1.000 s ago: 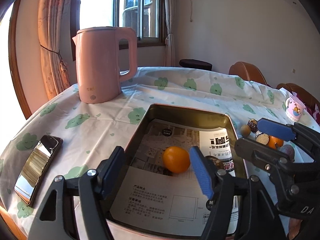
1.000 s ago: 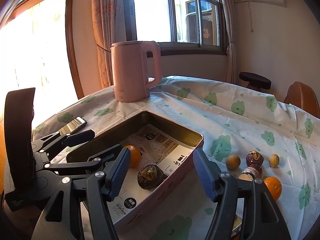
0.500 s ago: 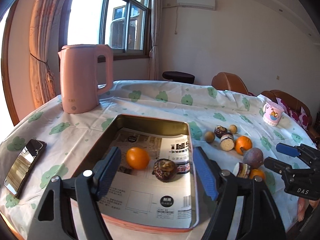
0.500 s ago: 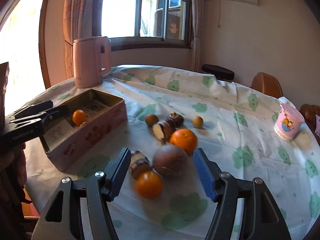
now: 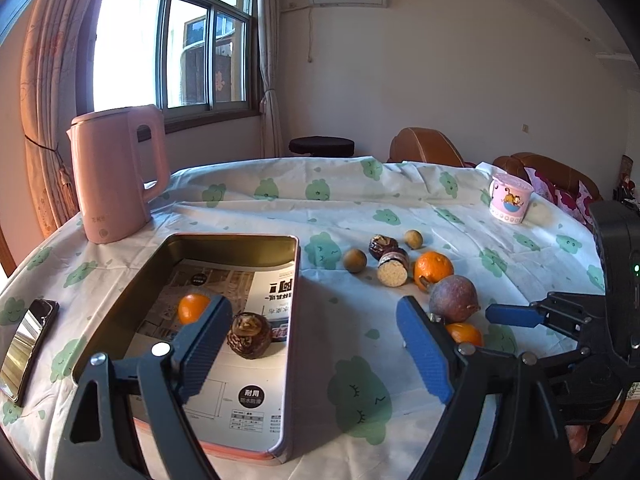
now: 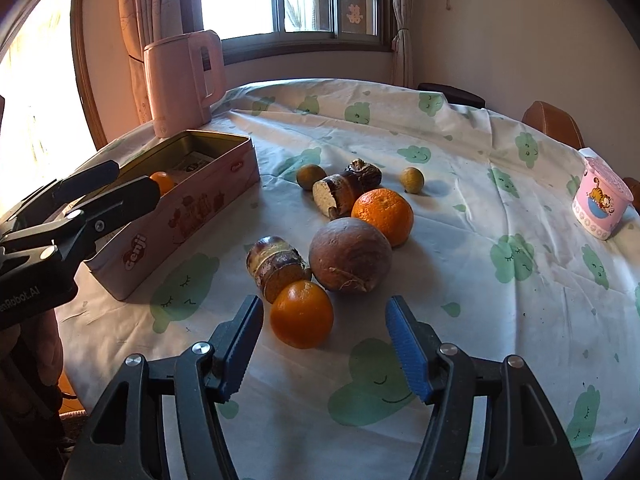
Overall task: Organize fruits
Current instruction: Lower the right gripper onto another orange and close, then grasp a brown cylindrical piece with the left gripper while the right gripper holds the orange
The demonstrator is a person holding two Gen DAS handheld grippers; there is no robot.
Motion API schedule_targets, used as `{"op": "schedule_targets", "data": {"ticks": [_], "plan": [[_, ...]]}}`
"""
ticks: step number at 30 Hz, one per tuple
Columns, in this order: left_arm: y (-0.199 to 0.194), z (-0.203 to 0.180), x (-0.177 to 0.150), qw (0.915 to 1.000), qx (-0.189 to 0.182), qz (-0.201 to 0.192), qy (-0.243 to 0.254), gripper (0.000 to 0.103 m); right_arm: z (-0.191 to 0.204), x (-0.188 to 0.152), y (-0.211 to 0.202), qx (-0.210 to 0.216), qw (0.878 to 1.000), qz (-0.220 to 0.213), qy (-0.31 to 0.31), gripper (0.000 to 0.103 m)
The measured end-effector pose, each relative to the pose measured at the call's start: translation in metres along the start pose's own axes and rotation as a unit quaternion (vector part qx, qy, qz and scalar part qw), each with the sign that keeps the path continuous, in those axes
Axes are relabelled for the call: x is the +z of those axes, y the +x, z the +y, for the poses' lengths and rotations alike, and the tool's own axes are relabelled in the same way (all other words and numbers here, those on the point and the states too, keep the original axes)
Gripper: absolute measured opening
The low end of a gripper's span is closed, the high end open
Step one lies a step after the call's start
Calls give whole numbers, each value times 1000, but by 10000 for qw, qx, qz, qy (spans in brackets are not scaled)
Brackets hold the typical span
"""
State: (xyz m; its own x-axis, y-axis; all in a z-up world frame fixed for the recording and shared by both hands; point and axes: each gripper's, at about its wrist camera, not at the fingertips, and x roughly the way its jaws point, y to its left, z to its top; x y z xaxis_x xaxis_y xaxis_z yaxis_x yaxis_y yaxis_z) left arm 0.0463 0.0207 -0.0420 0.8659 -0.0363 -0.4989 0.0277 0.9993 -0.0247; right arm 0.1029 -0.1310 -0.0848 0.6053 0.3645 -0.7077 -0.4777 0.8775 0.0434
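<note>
A pink tin box lined with paper holds an orange and a dark brown fruit. On the cloth to its right lie several fruits: a small orange, a cut brown piece, a round purple-brown fruit, a bigger orange, and small brown ones. My right gripper is open and empty, just in front of the small orange. My left gripper is open and empty, over the box's right wall.
A pink kettle stands behind the box. A phone lies at the table's left edge. A pink cartoon cup stands at the far right. Chairs stand behind the round table.
My right gripper swung right from the box to the loose fruits and came close to the small orange. My left gripper pulled back and turned right. Both stayed open.
</note>
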Motion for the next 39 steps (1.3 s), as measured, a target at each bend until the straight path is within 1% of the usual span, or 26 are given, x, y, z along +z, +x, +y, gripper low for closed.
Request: {"op": "schedule_targets", "data": {"ticks": [3,6,7,8,11,14,17,19,22,24,26,27,29,31,34,36,37,38,39], "plan": [[2,-5,0,10000,-33,32,71,87,-3,1,7,188,9997,114,129,54],[4,-12,0,9998,-92,76,143,87,-3,1,13,284,9993,184,176,44],[4,-14,1,9998,-116,88,164,87,-1,0,15,307,9992,226,155,37],[5,-17,1,9997,-141,104,186,87,0,-1,15,315,9992,238,119,34],[8,-23,2,9994,-209,161,234,87,1,-6,8,169,9998,104,45,34],[12,-31,4,9988,-320,241,266,87,-11,-10,-8,115,9996,-154,210,34],[19,-44,5,9978,-435,333,379,86,-28,-9,-23,-168,9981,-429,400,34],[27,-53,5,9963,-556,472,448,85,-41,-5,-28,-391,9965,-532,520,33],[40,-67,6,9935,-665,709,584,79,-58,2,-32,-765,9924,-688,670,33],[49,-73,6,9912,-721,895,663,74,-65,8,-34,-837,9905,-771,767,33],[58,-77,6,9885,-781,1099,689,63,-67,13,-33,-973,9891,-825,736,33],[61,-77,5,9876,-783,1181,682,60,-66,15,-32,-1024,9887,-837,710,33],[65,-77,5,9868,-812,1252,624,58,-66,17,-29,-1007,9890,-833,697,33],[67,-78,3,9867,-730,1286,682,54,-65,18,-25,-996,9893,-825,679,33],[67,-77,-1,9862,-758,1320,654,54,-62,18,-19,-945,9901,-792,671,33],[70,-77,-3,9848,-812,1396,638,47,-61,18,-16,-930,9904,-784,657,33],[71,-77,-4,9837,-865,1441,643,38,-61,18,-15,-916,9906,-774,658,33],[72,-78,-4,9827,-894,1480,658,33,-60,18,-15,-901,9908,-770,651,33],[72,-79,-5,9823,-909,1498,657,33,-60,18,-16,-899,9908,-782,646,33]]}}
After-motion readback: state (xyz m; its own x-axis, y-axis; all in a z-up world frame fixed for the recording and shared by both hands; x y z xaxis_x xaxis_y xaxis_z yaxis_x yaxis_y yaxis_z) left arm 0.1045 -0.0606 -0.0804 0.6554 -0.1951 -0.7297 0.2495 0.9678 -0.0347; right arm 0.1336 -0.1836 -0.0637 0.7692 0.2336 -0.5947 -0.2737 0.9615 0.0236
